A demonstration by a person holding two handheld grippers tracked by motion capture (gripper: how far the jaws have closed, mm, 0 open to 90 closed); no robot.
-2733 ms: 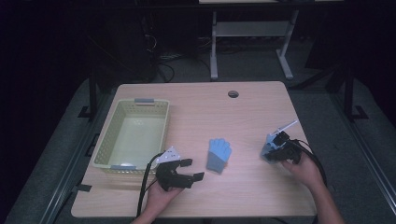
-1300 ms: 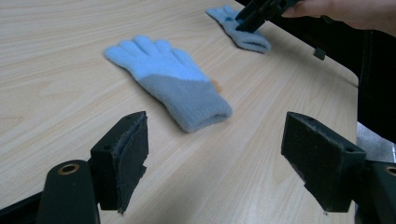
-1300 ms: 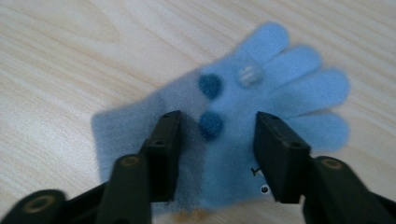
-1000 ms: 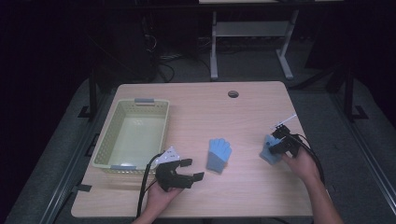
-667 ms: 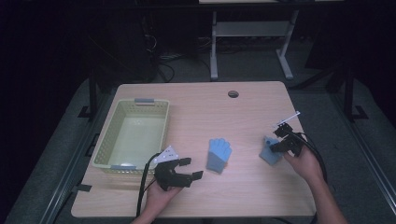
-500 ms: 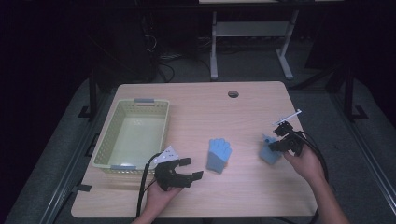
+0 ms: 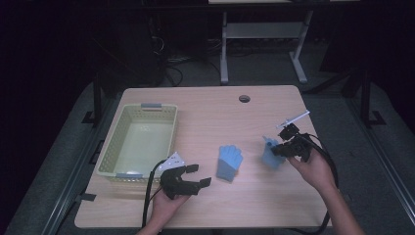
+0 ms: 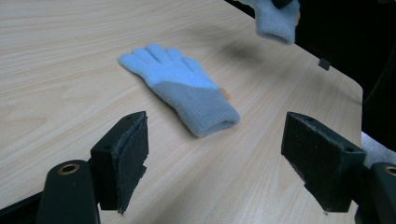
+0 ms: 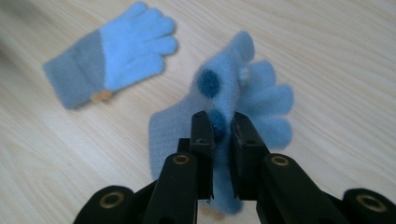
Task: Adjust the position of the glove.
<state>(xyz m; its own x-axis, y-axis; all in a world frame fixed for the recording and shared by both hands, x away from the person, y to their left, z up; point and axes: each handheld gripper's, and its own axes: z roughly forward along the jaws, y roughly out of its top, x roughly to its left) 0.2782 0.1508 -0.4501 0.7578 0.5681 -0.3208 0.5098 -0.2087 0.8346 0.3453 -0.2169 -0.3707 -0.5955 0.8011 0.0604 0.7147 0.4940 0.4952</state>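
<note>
Two light blue knit gloves are in play. One glove (image 7: 229, 162) (image 8: 182, 88) (image 9: 112, 53) lies flat mid-table, grey cuff toward the person. The second glove (image 7: 270, 153) (image 9: 243, 112) hangs above the tabletop, pinched at its edge by my right gripper (image 7: 282, 148) (image 9: 222, 126), whose jaws are shut on it; dark blue dots show on its fabric. That same raised glove (image 8: 276, 18) appears at the top of the left gripper view. My left gripper (image 7: 188, 177) (image 8: 219, 154) rests near the front edge, left of the flat glove, jaws wide open with nothing between them.
A pale green plastic basket (image 7: 120, 147) stands empty on the table's left side. A round cable hole (image 7: 244, 98) sits near the far edge. Cables trail from both grippers. The table's right edge lies close to the right hand.
The right gripper has risen with the second glove, lifting it off the tabletop and drifting slightly toward the far right. The left gripper and the flat glove have stayed put.
</note>
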